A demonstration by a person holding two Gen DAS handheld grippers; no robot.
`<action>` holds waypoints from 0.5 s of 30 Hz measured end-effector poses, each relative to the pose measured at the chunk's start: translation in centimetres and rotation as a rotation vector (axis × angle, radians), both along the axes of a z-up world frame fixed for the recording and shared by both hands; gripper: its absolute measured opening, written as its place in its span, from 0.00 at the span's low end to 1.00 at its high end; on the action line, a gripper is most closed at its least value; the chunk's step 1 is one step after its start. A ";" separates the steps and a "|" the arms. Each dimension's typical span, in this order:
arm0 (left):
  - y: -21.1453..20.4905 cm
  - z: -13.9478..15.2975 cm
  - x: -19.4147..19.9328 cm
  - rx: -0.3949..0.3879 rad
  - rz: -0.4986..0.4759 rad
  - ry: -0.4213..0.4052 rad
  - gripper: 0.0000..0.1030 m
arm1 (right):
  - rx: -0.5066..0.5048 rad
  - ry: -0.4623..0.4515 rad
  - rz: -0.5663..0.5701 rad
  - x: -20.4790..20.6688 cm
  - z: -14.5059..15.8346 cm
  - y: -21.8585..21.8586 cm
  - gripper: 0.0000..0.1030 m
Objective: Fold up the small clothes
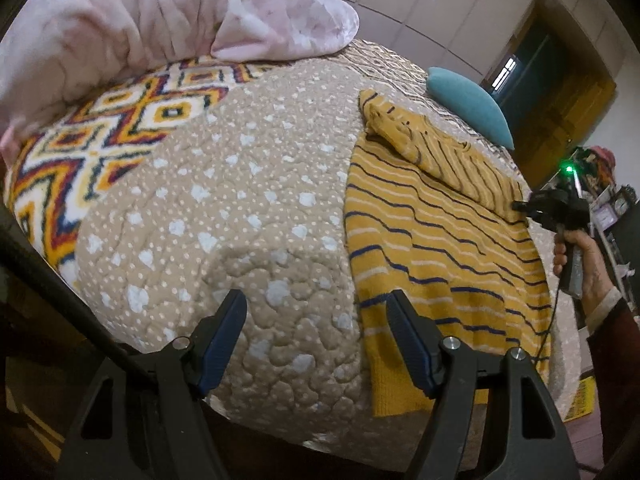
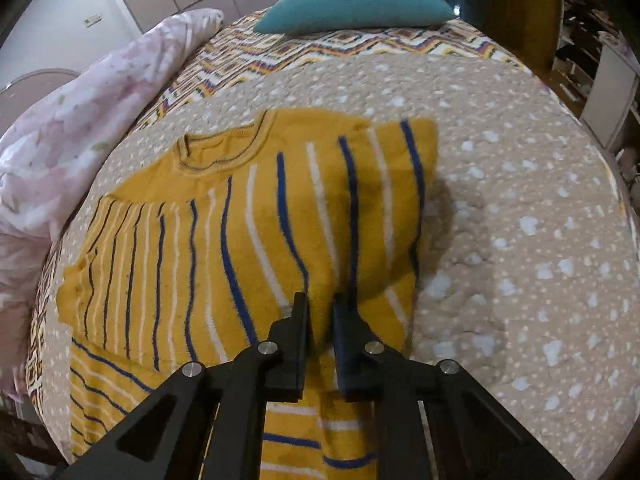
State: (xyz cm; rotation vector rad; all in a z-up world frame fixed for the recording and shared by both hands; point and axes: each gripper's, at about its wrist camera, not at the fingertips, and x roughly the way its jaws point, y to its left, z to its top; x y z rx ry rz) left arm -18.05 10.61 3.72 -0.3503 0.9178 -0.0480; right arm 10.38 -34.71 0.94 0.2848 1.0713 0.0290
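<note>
A small mustard-yellow sweater (image 1: 436, 240) with blue and white stripes lies on the bed, one sleeve folded across its chest. In the right wrist view the sweater (image 2: 240, 240) fills the middle, neck at upper left. My left gripper (image 1: 316, 312) is open and empty, hovering over the quilt at the sweater's near hem corner. My right gripper (image 2: 320, 304) is nearly closed, its fingers pinching a fold of the sweater's side; it also shows in the left wrist view (image 1: 520, 206) at the sweater's far edge, held by a hand.
The bed has a beige dotted quilt (image 1: 240, 208) over a zigzag-patterned blanket (image 1: 100, 140). A pink floral duvet (image 1: 140, 20) is heaped at the left. A teal pillow (image 2: 352, 0) lies at the bed's far end. Shelves (image 2: 600, 60) and wardrobes stand beyond.
</note>
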 end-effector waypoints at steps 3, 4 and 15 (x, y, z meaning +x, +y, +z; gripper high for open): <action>0.2 0.2 0.6 0.014 0.014 0.003 0.69 | -0.072 0.005 -0.088 -0.1 -0.1 -1.8 0.08; 0.2 0.2 0.8 0.011 0.014 0.007 0.69 | -0.089 0.017 -0.110 -0.1 -0.4 -2.5 0.10; -0.9 -0.9 4.0 -0.030 -0.122 0.017 0.74 | 0.135 -0.132 0.004 -9.7 3.5 -3.7 0.53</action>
